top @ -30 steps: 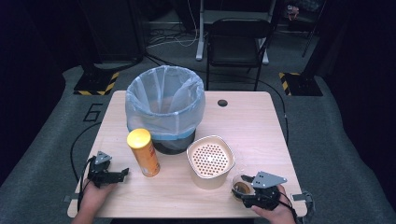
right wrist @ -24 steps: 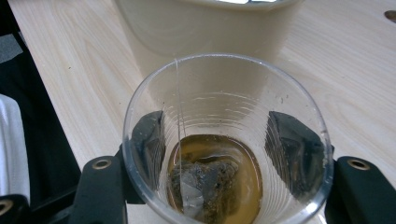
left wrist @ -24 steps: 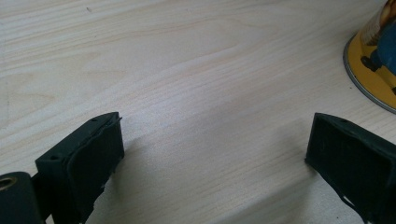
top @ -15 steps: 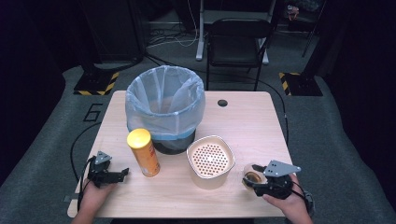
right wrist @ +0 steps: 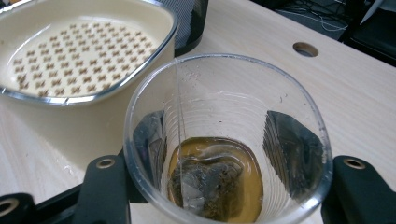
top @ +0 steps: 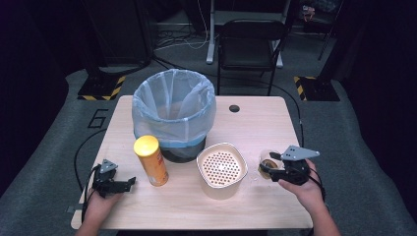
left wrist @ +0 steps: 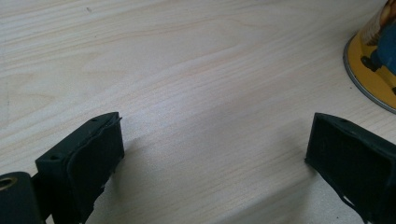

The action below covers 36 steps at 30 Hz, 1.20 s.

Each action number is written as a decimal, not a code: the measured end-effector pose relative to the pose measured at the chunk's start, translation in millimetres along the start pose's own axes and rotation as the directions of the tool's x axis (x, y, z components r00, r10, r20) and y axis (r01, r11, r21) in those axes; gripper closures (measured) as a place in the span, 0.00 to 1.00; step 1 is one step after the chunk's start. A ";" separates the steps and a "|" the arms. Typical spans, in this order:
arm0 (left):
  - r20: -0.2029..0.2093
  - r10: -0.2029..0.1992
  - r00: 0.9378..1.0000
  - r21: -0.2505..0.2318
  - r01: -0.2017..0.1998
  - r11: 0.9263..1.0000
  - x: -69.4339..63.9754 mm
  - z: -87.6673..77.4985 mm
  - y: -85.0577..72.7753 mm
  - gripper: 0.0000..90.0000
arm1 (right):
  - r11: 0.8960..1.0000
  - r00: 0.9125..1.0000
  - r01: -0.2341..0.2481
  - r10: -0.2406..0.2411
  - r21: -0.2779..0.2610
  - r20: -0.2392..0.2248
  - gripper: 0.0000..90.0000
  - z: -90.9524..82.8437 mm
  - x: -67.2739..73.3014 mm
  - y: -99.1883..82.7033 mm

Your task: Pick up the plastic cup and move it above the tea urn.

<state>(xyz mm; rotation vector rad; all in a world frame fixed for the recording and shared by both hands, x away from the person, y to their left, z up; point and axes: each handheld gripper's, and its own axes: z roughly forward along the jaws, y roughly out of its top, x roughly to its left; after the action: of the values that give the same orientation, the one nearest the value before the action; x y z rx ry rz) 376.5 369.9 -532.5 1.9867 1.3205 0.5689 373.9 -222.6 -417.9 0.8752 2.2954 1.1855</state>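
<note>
Compared with a second ago, the right gripper (top: 275, 166) sits farther from the near edge of the surface (top: 255, 123) and higher, with the clear plastic cup (top: 268, 162) carried along; the cup now hangs just to the right of the cream strainer bowl (top: 221, 169), tilted slightly. Its fingers (right wrist: 105, 186) have just been closing and now clamp the cup's wall from both sides. In the right gripper view the cup (right wrist: 229, 140) holds a little amber liquid and one soaked tea bag (right wrist: 205, 184) at its bottom. The left gripper (top: 115, 183) lies where it was, at the near left of the surface, its fingers (left wrist: 84, 163) spread wide with only bare wood between them; the base of the yellow canister (left wrist: 373, 65) stands off to one side of them. The canister, the bowl and the bin have not shifted.

Counted: one lined waste bin (top: 174, 113), one yellow canister (top: 151, 160), one strainer bowl, one cup, one tea bag, two grippers.
</note>
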 end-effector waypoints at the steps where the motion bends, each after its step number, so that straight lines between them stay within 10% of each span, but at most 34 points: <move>1: 0.000 0.000 1.000 0.000 0.000 1.000 0.0 0.0 0.0 0.04 | 1.000 1.000 -0.002 0.002 -0.004 -0.004 0.44 0.6 -4.2 3.8; 36: 0.001 -0.002 1.000 0.003 0.002 1.000 -0.1 0.0 0.1 0.04 | 0.995 0.999 0.031 -0.033 -0.090 -0.027 0.45 32.5 -29.6 60.7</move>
<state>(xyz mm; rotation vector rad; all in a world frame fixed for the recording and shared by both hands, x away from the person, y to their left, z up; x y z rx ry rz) 376.6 369.7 -532.4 1.9874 1.3227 0.5652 435.6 -197.7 -383.4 0.7909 2.2506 1.2841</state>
